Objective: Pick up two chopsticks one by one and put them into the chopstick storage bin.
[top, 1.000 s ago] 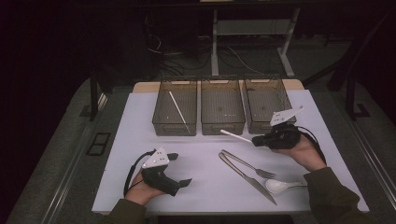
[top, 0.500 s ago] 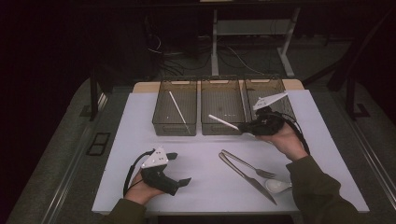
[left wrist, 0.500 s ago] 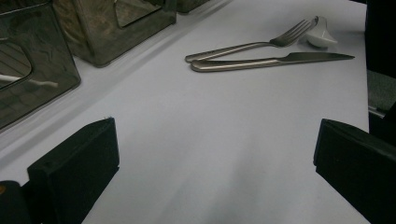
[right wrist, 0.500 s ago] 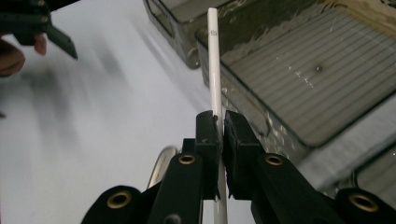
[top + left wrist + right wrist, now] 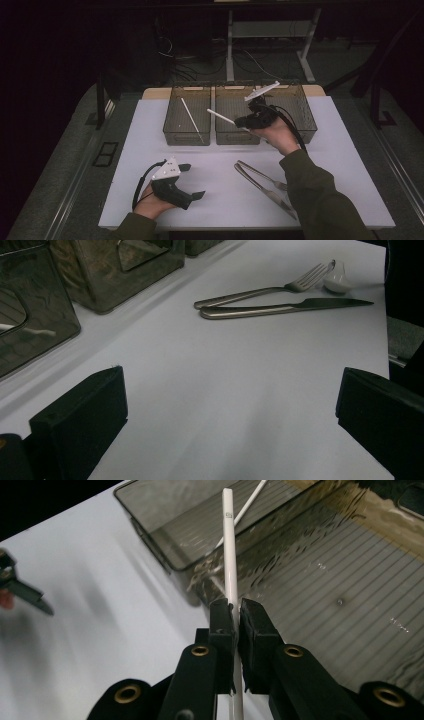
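My right gripper (image 5: 242,121) is shut on a white chopstick (image 5: 220,116) and hovers over the middle dark bin (image 5: 226,138). In the right gripper view the chopstick (image 5: 229,550) runs straight up from the closed jaws of that gripper (image 5: 236,612), pointing toward the left bin (image 5: 150,525). That left bin (image 5: 172,127) holds another white chopstick (image 5: 191,119). My left gripper (image 5: 192,181) rests open on the white table near the front left, with nothing between its jaws. From its own camera the left gripper (image 5: 230,405) faces bare table.
A third bin (image 5: 306,120) stands at the back right. A fork (image 5: 265,290), a knife (image 5: 285,309) and a white spoon (image 5: 336,280) lie on the mat at the front right, partly under the right sleeve (image 5: 320,200) in the high view.
My right gripper has carried the chopstick back and to the left, from in front of the right bin to above the middle bin. The left gripper has stayed put.
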A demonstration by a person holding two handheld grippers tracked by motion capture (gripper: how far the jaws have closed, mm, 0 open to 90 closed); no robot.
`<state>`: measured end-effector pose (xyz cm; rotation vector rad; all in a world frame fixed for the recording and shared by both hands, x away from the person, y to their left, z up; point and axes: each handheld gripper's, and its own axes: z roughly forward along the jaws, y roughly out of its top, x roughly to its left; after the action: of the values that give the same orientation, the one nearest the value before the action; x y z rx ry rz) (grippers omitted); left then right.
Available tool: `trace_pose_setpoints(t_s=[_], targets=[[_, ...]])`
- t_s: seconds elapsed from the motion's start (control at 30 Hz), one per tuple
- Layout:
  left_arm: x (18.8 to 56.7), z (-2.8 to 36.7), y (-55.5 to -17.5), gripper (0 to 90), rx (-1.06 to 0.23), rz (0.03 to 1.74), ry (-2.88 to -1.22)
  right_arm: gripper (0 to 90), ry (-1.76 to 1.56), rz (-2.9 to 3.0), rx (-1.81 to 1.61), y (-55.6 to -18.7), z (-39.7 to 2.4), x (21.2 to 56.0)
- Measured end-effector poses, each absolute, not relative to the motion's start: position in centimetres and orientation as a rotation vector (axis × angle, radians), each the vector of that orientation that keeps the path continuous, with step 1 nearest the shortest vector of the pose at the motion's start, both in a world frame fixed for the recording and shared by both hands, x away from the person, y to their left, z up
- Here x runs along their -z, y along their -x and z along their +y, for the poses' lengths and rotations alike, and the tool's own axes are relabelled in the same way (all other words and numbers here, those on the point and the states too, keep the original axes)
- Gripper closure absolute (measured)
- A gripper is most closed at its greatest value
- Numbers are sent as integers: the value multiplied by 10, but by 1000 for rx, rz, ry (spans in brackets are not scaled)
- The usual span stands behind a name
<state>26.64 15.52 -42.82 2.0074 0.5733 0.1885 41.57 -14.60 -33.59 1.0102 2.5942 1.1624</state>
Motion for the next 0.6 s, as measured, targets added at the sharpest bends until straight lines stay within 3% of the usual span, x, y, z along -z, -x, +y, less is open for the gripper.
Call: trace_pose_setpoints(t_s=[0.6], targets=[[427,155,-268,0,-186,554,-2008,846,-1096,2575,-1061,-463,-64,342]])
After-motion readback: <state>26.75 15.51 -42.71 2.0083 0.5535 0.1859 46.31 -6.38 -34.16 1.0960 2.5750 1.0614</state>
